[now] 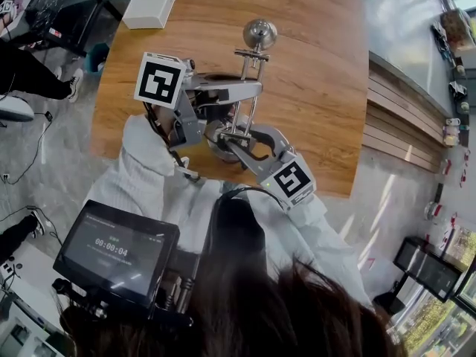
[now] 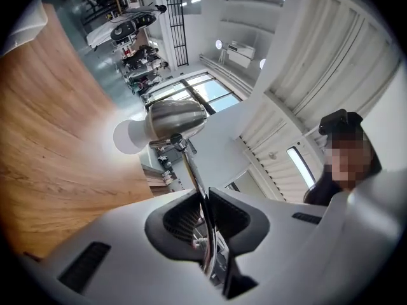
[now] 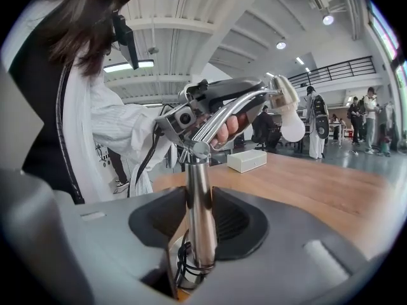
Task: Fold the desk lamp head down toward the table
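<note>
The chrome desk lamp stands on the wooden table [image 1: 320,88] right in front of me. Its shiny head [image 1: 259,33] with a white bulb [image 2: 129,136] sits raised at the far end of a thin arm rod [image 2: 194,170]. My left gripper [image 2: 206,218] is shut on that thin rod, below the head [image 2: 172,121]. My right gripper [image 3: 200,224] is shut on the thick upright post [image 3: 200,215], just under the elbow joint [image 3: 198,148]. In the head view the left gripper [image 1: 249,89] lies above the right gripper [image 1: 234,136]. The lamp's base is mostly hidden by the grippers.
A white box [image 1: 152,0] lies at the table's far left edge, seen also as the white box [image 3: 247,161] beyond the lamp. A dark screen [image 1: 115,251] hangs at my lower left. People stand far off at the right [image 3: 316,122]. The table's right edge [image 1: 363,125] borders grey floor.
</note>
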A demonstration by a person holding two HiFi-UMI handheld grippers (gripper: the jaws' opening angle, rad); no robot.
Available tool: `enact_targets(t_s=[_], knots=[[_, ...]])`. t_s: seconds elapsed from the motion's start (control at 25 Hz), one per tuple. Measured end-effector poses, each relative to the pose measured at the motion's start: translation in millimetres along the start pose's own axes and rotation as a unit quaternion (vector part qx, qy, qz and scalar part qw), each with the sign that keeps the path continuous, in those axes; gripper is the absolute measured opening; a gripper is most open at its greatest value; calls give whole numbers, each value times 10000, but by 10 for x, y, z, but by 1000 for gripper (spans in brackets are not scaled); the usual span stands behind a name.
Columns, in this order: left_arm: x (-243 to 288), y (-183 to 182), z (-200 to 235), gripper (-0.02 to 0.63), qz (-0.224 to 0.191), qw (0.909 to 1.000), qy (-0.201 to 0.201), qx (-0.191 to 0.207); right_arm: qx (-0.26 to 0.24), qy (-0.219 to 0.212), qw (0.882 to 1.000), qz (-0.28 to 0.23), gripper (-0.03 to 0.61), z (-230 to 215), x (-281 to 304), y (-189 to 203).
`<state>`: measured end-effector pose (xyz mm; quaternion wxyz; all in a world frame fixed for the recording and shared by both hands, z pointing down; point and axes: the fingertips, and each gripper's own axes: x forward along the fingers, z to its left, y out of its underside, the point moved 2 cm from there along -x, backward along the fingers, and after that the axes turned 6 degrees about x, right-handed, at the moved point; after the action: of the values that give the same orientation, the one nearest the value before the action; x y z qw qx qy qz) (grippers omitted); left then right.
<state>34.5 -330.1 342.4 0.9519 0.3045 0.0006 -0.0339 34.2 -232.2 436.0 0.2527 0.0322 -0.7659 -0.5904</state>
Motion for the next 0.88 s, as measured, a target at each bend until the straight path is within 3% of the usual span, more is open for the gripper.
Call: enact_targets(t_s=[0.2, 0.44, 0.68, 0.88], knots=[[22, 80, 131, 61, 140, 9997, -115, -171, -15, -32, 10000, -24, 124, 99, -83, -56], [-3, 185, 517, 92, 326, 9963, 55, -799, 132, -76, 9998, -99, 124, 36, 30, -22], [-5, 319, 824, 109, 300, 9808, 313, -1901, 135, -110, 9998, -30, 124, -62, 133, 15], [6, 407, 849, 109, 326, 9683, 316, -2456, 196, -131, 9997, -83, 126, -41, 105, -15]])
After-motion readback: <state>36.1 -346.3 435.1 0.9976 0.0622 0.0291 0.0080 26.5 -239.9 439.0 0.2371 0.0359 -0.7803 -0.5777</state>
